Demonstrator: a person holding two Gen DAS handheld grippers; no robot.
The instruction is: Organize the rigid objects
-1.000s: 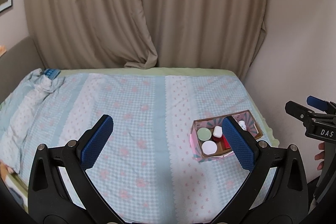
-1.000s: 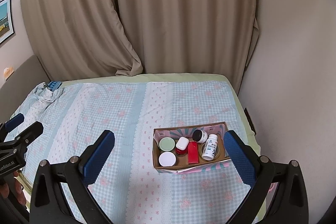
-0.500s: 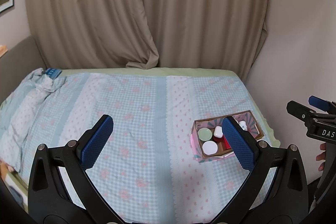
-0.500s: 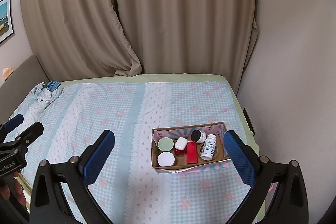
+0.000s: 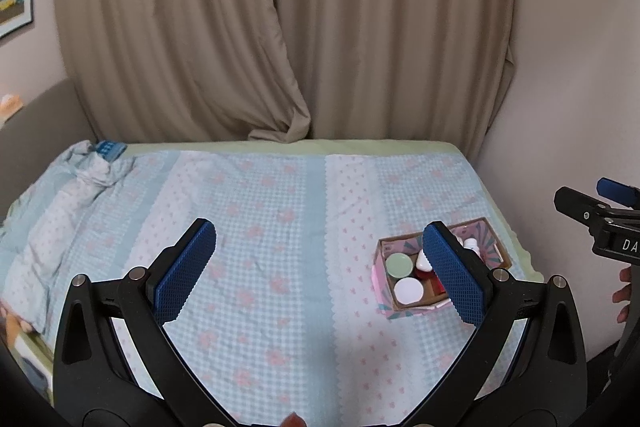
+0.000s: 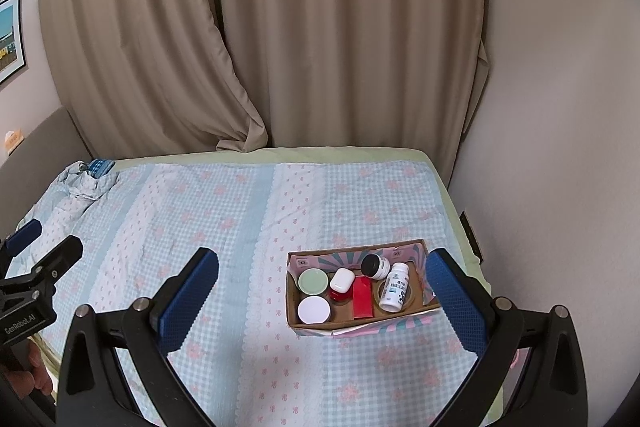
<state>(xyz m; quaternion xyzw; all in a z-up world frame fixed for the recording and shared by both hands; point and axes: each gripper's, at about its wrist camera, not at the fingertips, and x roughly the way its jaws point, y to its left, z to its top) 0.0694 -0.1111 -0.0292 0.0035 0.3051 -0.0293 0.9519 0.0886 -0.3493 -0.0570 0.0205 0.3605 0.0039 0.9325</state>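
While both tools hang spread and empty, the cardboard box [image 6: 356, 323] holds a white bottle [image 6: 395, 287], jars and a red packet [image 6: 363, 297]

Soft, even indoor light fills both views, with no glare. The curtains [image 6: 280, 27] and wall [image 6: 552, 107] read warm and dim. A faint shadow lies on the bedspread [image 6: 256, 227] near the lower edge. Fisheye bending curves the edges, with black vignette corners. Focus seems slightly soft throughout.
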